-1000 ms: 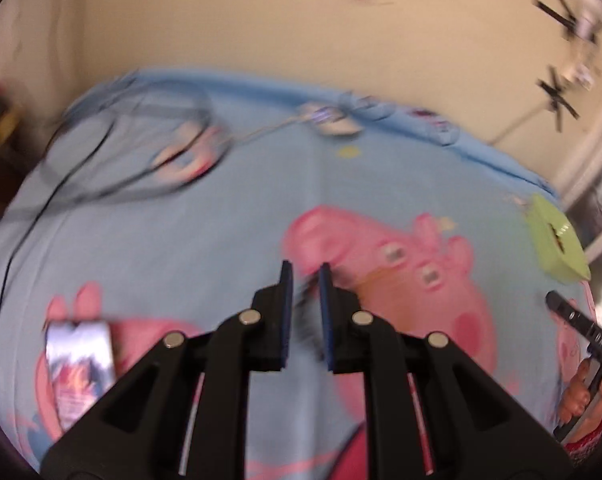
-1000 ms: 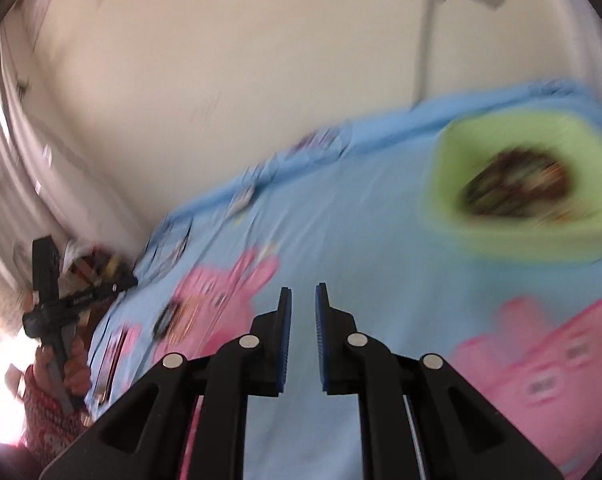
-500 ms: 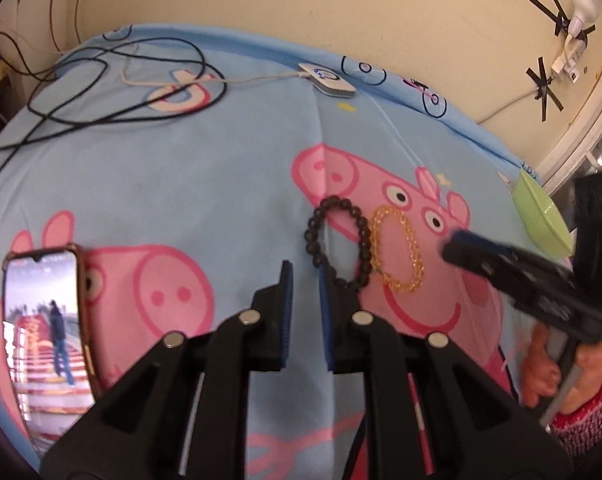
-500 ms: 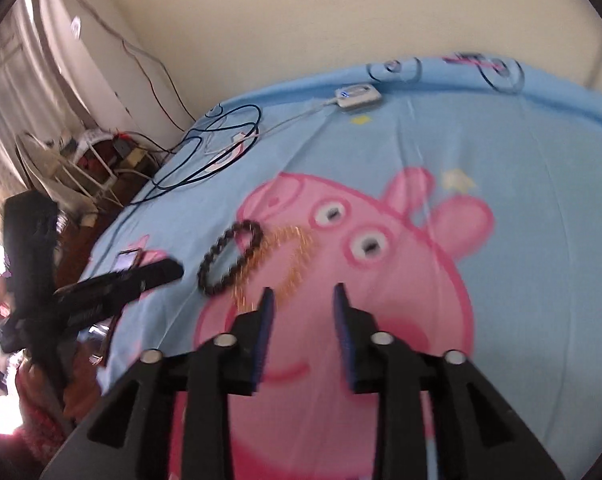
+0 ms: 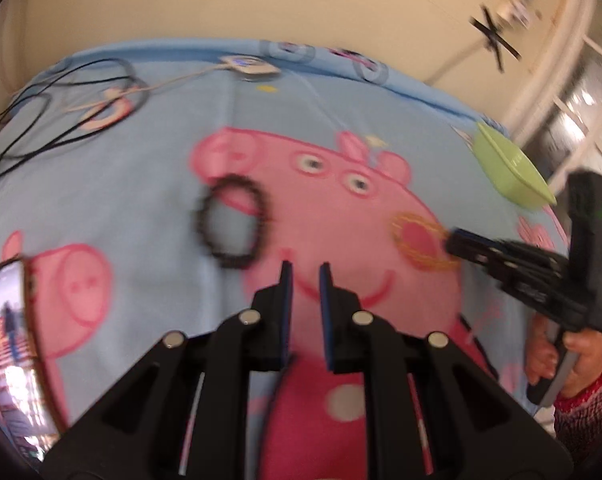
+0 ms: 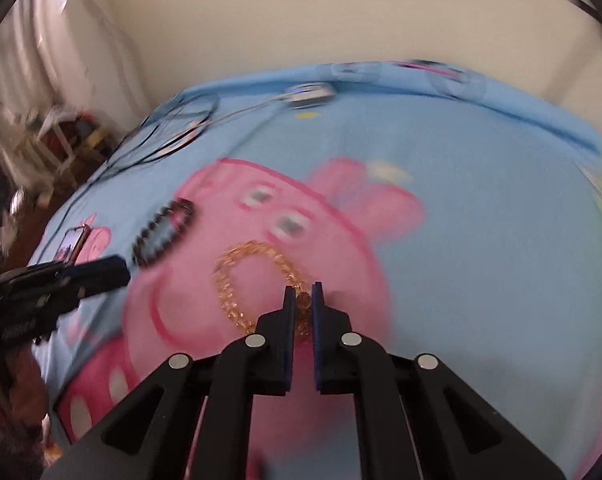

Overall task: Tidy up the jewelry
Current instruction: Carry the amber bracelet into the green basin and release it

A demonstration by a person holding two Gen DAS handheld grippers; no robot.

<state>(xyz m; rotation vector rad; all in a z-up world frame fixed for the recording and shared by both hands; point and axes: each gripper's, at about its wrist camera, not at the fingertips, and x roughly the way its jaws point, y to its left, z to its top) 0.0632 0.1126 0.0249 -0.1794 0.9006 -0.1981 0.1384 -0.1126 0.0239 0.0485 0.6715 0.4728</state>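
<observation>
The right hand-held gripper point(image 6: 301, 300) is clamped on the limp, light gold chain point(image 6: 237, 280), beside the bead bracelet point(image 6: 163, 232).

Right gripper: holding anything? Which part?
The right gripper is shut on the gold chain bracelet, at the near-right part of its loop. The left gripper holds nothing.

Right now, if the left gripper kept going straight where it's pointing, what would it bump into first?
Probably just the cartoon pig bedsheet. The left gripper has nothing between its fingers and aims at bare pink print. The black bead bracelet lies off to its left, though blur makes depth uncertain.
</observation>
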